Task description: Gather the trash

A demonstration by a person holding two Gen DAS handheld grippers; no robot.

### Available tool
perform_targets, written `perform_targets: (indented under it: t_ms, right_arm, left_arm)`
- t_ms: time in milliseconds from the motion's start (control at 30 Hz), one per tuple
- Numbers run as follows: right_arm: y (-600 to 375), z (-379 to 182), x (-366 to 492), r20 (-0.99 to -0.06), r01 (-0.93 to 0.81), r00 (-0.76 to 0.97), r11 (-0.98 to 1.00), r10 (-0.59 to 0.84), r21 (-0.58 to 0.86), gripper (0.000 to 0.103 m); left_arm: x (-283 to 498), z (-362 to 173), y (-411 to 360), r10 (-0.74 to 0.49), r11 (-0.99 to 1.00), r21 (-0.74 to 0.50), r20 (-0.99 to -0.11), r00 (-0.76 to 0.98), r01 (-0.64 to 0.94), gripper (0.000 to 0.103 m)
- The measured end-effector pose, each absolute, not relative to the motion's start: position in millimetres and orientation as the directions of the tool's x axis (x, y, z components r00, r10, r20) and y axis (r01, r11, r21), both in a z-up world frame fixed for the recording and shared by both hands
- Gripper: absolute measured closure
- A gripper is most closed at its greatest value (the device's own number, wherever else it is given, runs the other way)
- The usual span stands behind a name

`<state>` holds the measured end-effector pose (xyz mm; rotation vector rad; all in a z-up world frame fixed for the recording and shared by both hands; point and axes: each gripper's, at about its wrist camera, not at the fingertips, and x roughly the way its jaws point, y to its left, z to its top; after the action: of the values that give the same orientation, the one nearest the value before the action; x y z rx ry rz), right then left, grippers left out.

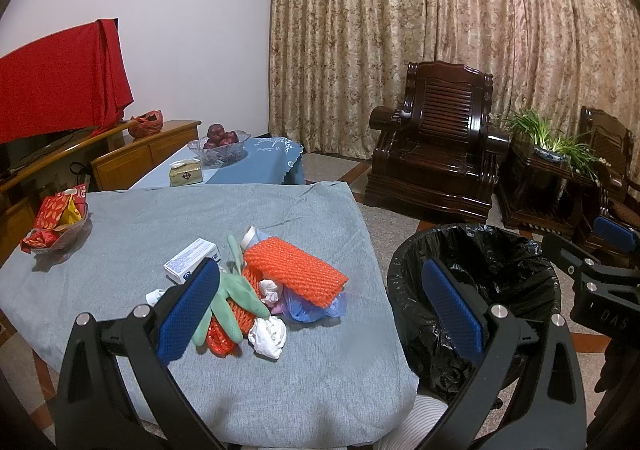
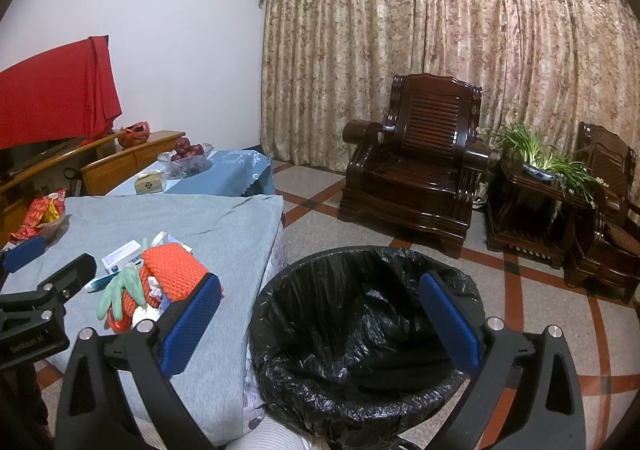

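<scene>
Here I see the trash pile on the grey-covered worktop (image 1: 280, 218), with the orange foam net (image 1: 294, 270) on top, its long axis running from far-left to near-right. A green glove (image 1: 234, 298) and crumpled tissue (image 1: 268, 336) lie against it. The black-lined bin (image 2: 360, 330) stands just beside the worktop. My left tool (image 1: 320, 314) and right tool (image 2: 320, 326) are both spread and hold nothing.

Ahead of me: white wall (image 1: 180, 30) on left, floor-length patterned curtains (image 1: 440, 30) w/ dark carved wooden armchair (image 1: 436, 142) in front, potted plant (image 1: 552, 142) on side table, speckled floor (image 2: 532, 302) w/ red stripes, wooden cabinet (image 1: 140, 154) at left.
</scene>
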<state>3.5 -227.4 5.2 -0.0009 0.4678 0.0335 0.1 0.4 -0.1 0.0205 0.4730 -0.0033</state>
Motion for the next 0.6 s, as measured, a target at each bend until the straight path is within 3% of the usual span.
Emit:
perform_targets:
  t_ms: [600]
  right_arm:
    - [-228.2, 6.6, 3.5, -0.451, -0.031, 0.892, 0.999, 0.031, 0.009, 0.006]
  left_arm:
    - [0.1, -0.1, 0.3, 0.003, 1.000, 0.020, -0.456, 0.890, 0.007, 0.005]
